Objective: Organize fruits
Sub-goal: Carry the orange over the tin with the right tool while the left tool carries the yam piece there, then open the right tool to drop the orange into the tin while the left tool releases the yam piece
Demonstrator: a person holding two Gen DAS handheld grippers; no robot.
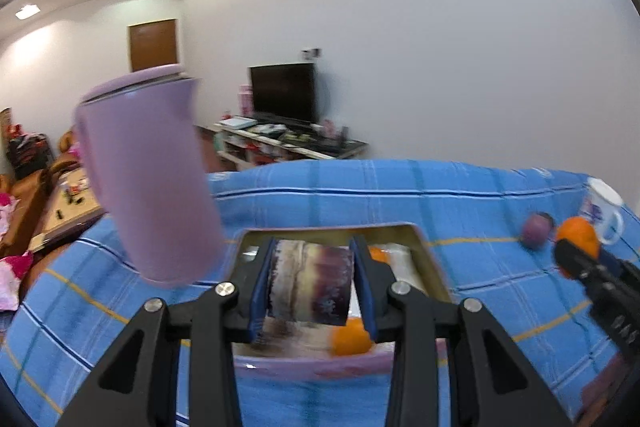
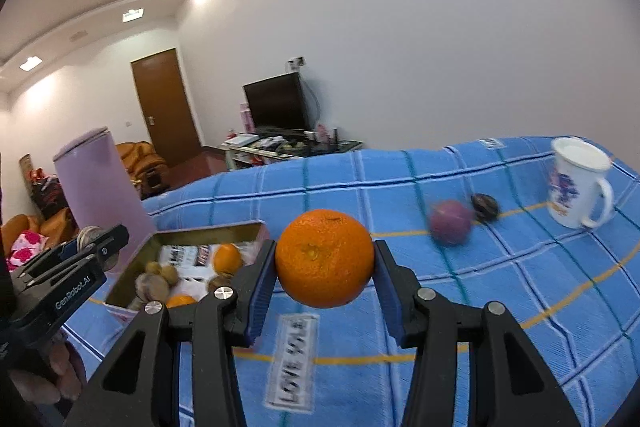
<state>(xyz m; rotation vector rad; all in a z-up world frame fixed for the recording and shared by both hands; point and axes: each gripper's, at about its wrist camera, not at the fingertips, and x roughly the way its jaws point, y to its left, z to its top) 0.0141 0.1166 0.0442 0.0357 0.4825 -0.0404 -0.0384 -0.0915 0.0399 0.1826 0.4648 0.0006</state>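
Note:
My left gripper (image 1: 314,267) is shut on a blurred purple-and-pale roundish fruit (image 1: 312,287), held above an open gold-rimmed box (image 1: 424,247). The box (image 2: 208,229) holds oranges (image 2: 227,258) and several brownish round fruits (image 2: 154,283). In the right wrist view the left gripper (image 2: 105,247) appears at the far left, over the box's near corner. My right gripper (image 2: 325,261) is shut on a large orange (image 2: 324,255), above the blue checked cloth (image 2: 400,187), right of the box. In the left wrist view the same right gripper (image 1: 572,251) shows with the orange (image 1: 578,233).
A tall lilac canister (image 1: 148,179) stands just left of the box. A purple fruit (image 2: 450,223) and a dark fruit (image 2: 484,206) lie on the cloth to the right, with a white printed mug (image 2: 578,183) beyond them. A TV stand sits behind the table.

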